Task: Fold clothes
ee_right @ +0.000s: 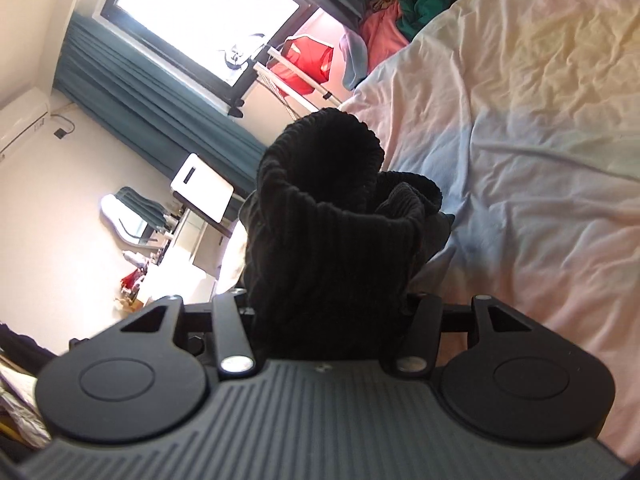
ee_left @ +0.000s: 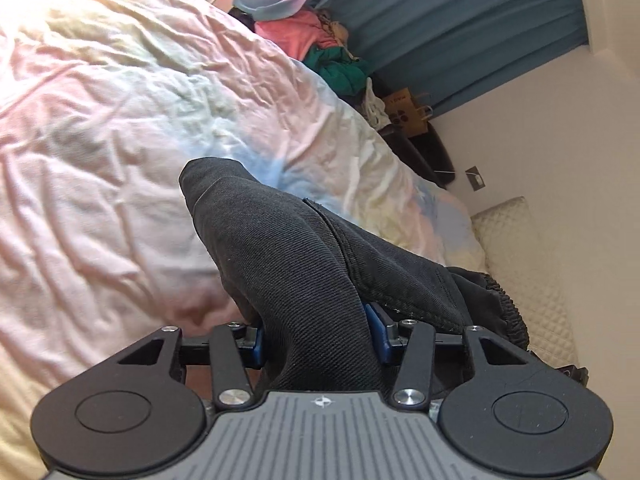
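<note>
Black trousers (ee_left: pixel 304 264) bunched between both grippers, lifted over a pale, wrinkled bedspread (ee_left: pixel 120 128). Left gripper (ee_left: pixel 320 344) clamped on a thick fold of dark twill, blue pads (ee_left: pixel 378 326) pressing the cloth from either side, a seam and an elastic waistband trailing off to the right. Right gripper (ee_right: pixel 332 312) closed on a ribbed black wad of the same trousers (ee_right: pixel 332 216), fingertips buried in the fabric and impossible to see. No true container in reach; only a brown paper bag (ee_left: pixel 404 114) on the floor beside the bed, contents hidden. Heap of pink and green clothes (ee_left: pixel 320 48) at the far bed edge, partly cut off. Teal curtains (ee_right: pixel 152 108) beside a washed-out window (ee_right: pixel 200 12).
</note>
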A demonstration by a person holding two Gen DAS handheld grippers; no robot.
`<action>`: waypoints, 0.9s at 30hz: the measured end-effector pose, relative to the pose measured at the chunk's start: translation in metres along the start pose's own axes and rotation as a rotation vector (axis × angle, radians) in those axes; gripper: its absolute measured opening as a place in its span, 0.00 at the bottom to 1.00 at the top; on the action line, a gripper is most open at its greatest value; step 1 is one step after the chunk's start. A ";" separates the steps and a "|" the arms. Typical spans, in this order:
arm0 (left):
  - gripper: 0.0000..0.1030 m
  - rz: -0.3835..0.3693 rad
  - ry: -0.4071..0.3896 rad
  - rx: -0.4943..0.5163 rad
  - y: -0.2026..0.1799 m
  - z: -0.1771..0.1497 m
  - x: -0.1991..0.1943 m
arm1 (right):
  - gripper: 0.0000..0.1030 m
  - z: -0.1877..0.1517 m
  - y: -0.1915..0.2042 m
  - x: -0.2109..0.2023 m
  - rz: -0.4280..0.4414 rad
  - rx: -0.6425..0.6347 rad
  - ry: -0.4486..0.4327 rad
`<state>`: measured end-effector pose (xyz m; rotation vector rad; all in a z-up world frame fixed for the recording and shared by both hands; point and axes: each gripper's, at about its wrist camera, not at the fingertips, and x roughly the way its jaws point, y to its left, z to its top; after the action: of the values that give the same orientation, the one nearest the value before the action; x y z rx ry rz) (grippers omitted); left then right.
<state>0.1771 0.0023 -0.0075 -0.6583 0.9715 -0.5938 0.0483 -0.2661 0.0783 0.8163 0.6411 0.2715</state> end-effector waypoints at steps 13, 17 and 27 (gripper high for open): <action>0.48 -0.137 0.081 0.147 -0.189 0.128 0.304 | 0.53 0.234 -0.113 -0.043 -0.170 0.048 -0.218; 0.48 -0.141 0.103 0.202 -0.215 0.156 0.395 | 0.53 0.269 -0.161 -0.032 -0.213 0.096 -0.277; 0.49 -0.005 0.196 0.316 -0.175 0.131 0.524 | 0.53 0.238 -0.277 0.009 -0.273 0.270 -0.291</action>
<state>0.4954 -0.4556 -0.1119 -0.3251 1.0297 -0.8074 0.2003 -0.5861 -0.0105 0.9920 0.5125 -0.1849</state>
